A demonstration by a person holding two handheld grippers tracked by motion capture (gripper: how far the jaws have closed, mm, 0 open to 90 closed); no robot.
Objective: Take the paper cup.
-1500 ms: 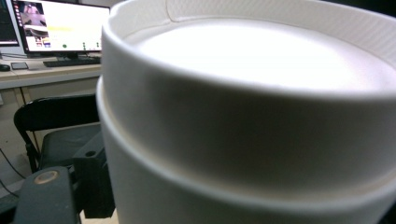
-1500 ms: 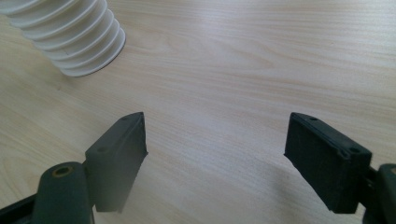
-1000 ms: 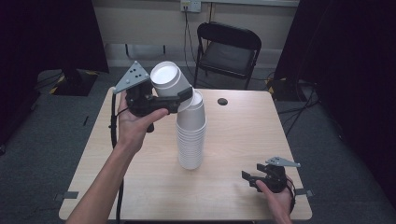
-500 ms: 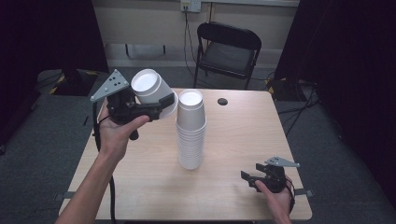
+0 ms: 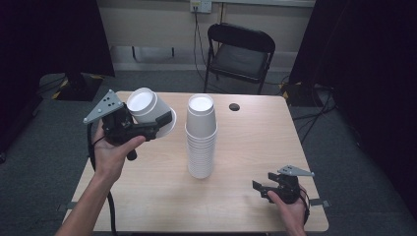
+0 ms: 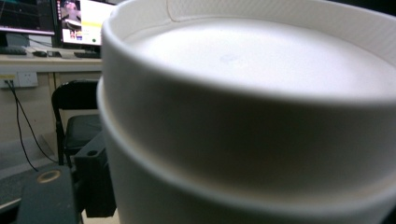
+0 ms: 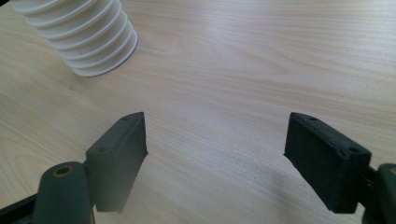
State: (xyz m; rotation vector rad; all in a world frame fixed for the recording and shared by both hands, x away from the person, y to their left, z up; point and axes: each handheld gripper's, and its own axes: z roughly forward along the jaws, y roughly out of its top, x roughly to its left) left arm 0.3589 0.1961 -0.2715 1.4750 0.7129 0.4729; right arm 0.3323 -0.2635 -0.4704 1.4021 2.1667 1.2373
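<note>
left gripper (image 5: pixel 158 124) is clamping a single white cup (image 5: pixel 147 109), tilted, left of the cup stack (image 5: pixel 200 137) | right gripper (image 5: pixel 259 187) is idling, jaws apart, right of the stack | step: unstacking; next: setting the cup down on the table (image 5: pixel 246 147).

Behind and on the wooden table

A black folding chair (image 5: pixel 239 51) stands behind the table (image 5: pixel 255 142); a small dark round disc (image 5: pixel 234 106) lies near its far edge. A wall socket (image 5: pixel 200 5) feeds hanging cables; lit monitors (image 6: pixel 74 21) sit on a desk.
</note>
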